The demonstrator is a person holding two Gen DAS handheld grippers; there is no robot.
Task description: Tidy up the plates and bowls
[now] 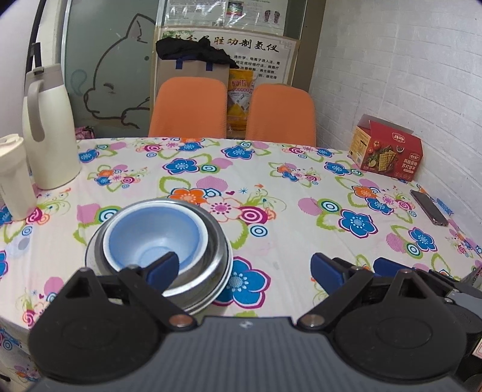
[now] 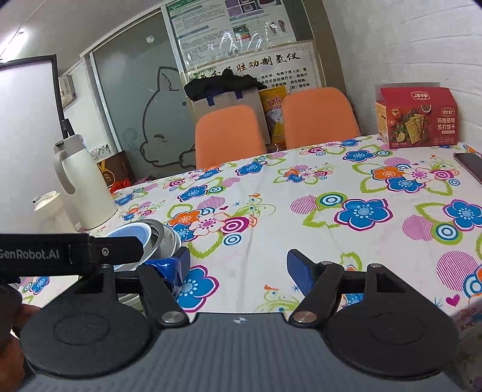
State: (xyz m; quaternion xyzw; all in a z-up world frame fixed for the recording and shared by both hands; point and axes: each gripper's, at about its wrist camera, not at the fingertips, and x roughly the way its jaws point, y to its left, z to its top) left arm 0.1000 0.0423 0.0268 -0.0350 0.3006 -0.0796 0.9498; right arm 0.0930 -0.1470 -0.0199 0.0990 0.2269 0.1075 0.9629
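Flowered tablecloth (image 1: 271, 187) covers the table; near its left edge a pale blue bowl (image 1: 153, 238) nests in a steel bowl (image 1: 208, 265) on white plates (image 1: 223, 286). Left gripper (image 1: 244, 268) and right gripper (image 2: 238, 268) both gape, grasping nothing.

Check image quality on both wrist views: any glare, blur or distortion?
Left wrist: strong fisheye bowing at the table edge, dark vignette corners, blue bowl sharp, soft even light. Right wrist: same bowing, glare on the laminated poster, cracker box print readable, left hand-held gripper crosses the frame's left side.
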